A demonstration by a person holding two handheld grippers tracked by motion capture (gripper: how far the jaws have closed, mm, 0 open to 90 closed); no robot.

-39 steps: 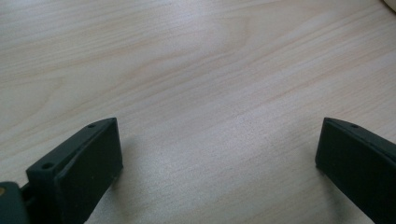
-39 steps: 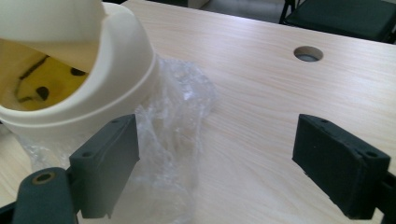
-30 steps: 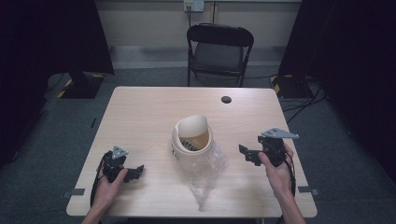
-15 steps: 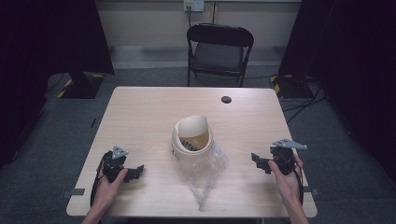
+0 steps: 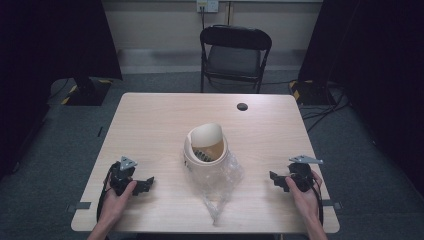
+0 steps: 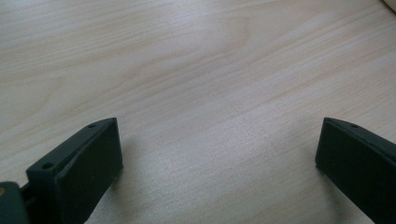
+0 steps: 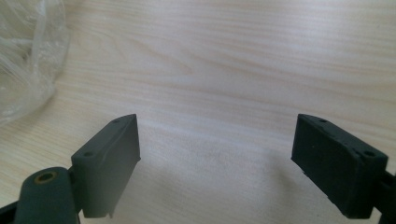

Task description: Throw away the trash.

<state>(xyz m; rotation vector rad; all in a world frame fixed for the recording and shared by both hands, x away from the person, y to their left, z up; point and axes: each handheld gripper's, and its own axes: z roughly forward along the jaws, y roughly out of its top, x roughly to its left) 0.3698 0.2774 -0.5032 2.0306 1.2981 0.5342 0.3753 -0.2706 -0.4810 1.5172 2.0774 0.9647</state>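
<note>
The pale wood table [image 5: 150,130] carries everything, and behind it, past the far edge, stands a black folding chair [image 5: 235,55]. At the table's middle sits a cream tub [image 5: 206,145], tipped open, with a crumpled clear plastic bag [image 5: 220,182] spilling from it toward the near edge. A small black disc [image 5: 242,106] lies beyond the tub, near the far edge. Left of the tub, well apart, the left gripper [image 5: 145,184] rests with jaws spread wide, nothing between them. The right gripper [image 5: 276,180], equally wide and empty, has dropped lower and nearer the edge since a second ago.
</note>
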